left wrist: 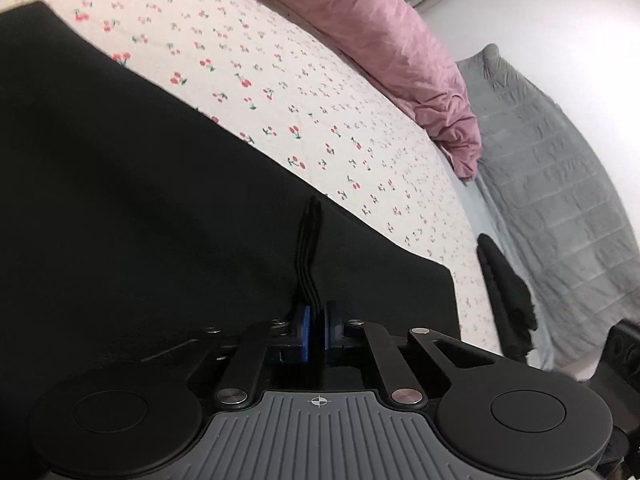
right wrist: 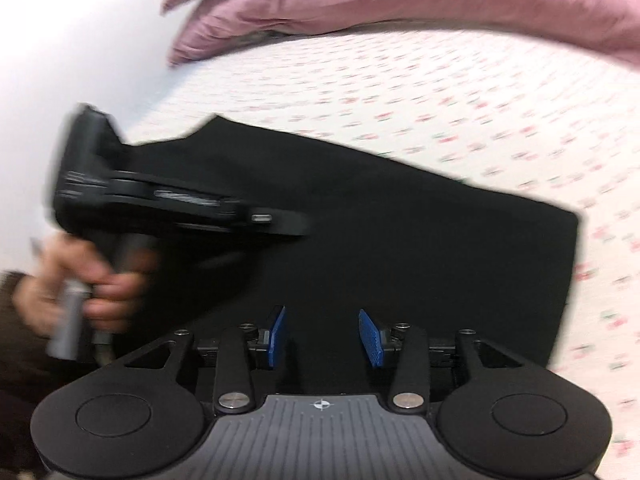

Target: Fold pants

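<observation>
The black pants (left wrist: 120, 200) lie on the cherry-print bed sheet (left wrist: 280, 80). My left gripper (left wrist: 318, 332) is shut on a bunched edge of several pant layers that stands up between its blue pads (left wrist: 304, 332). In the right wrist view the pants (right wrist: 400, 240) show as a flat black shape on the sheet (right wrist: 480, 100). My right gripper (right wrist: 323, 336) is open and empty just above the near part of the pants. The left gripper's body (right wrist: 160, 200) and the hand holding it show at the left of that view, blurred.
A pink duvet (left wrist: 400, 48) lies along the far side of the bed, also in the right wrist view (right wrist: 400, 0). A grey quilted blanket (left wrist: 552, 184) hangs at the right. Another small black garment (left wrist: 504, 288) lies at the bed's edge.
</observation>
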`<move>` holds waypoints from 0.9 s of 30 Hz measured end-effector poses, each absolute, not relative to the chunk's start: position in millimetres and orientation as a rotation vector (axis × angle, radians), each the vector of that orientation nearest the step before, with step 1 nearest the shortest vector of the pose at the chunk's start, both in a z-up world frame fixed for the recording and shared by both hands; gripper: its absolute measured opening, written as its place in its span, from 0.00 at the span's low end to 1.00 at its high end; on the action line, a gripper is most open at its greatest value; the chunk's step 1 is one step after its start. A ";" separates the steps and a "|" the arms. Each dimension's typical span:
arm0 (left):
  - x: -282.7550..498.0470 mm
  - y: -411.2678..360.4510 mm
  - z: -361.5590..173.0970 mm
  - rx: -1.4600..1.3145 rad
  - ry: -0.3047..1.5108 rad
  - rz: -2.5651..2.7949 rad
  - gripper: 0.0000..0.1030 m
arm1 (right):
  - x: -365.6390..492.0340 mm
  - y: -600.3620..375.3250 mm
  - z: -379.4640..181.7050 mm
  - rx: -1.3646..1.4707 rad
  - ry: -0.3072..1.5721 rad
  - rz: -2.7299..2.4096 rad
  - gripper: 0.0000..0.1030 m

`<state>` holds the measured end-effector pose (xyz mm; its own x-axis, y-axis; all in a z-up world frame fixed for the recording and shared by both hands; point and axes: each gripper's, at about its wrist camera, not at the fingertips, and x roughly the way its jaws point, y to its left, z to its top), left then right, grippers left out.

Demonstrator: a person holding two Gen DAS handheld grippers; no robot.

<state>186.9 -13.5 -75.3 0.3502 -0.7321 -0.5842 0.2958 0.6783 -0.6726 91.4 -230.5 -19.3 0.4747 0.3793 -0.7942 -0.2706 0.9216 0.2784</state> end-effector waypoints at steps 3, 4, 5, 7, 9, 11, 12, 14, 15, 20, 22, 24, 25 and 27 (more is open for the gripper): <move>177.0 -21.2 -61.5 -0.395 0.961 -0.669 0.02 | 92.5 -234.8 -20.0 0.103 0.998 0.350 0.42; 173.4 -22.8 -56.6 -0.361 0.942 -0.659 0.02 | 92.8 -235.9 -19.8 0.104 0.995 0.341 0.42; 170.6 -22.7 -52.6 -0.339 0.923 -0.649 0.02 | 93.4 -237.2 -19.3 0.105 0.992 0.335 0.42; 167.2 -17.9 -45.7 -0.311 0.897 -0.623 0.02 | 94.9 -236.6 -18.3 0.102 0.988 0.327 0.43; 166.7 -8.3 -36.7 -0.279 0.874 -0.586 0.02 | 96.0 -231.8 -17.7 0.097 0.981 0.318 0.43; 171.1 5.3 -25.7 -0.251 0.851 -0.541 0.02 | 96.3 -235.0 -16.9 0.092 0.974 0.318 0.44; 174.0 14.5 -20.8 -0.249 0.843 -0.517 0.02 | 97.9 -232.2 -16.7 0.091 0.971 0.317 0.45; 180.2 37.5 -10.9 -0.246 0.831 -0.462 0.02 | 103.3 -226.3 -14.7 0.094 0.971 0.320 0.46; 182.7 50.2 -5.2 -0.240 0.822 -0.428 0.02 | 104.2 -223.0 -14.1 0.096 0.973 0.326 0.47; 187.9 107.6 13.0 -0.212 0.781 -0.259 0.02 | 111.9 -196.6 -17.3 0.064 0.965 0.367 0.55; 190.0 131.8 15.9 -0.216 0.775 -0.195 0.02 | 114.4 -187.1 -17.9 0.056 0.961 0.376 0.58; 192.1 153.6 17.1 -0.220 0.774 -0.139 0.02 | 117.3 -177.1 -19.3 0.049 0.965 0.390 0.58; 192.8 165.5 17.4 -0.213 0.773 -0.106 0.02 | 118.3 -171.6 -20.3 0.046 0.964 0.404 0.59; 194.9 180.0 18.2 -0.192 0.770 -0.046 0.02 | 120.7 -160.3 -22.3 0.037 0.957 0.430 0.62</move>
<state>194.9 180.0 18.2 0.7177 -0.1111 -0.6874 -0.0292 0.9815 -0.1891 120.7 -160.3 -22.3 0.4982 0.3709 -0.7837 -0.3389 0.9153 0.2178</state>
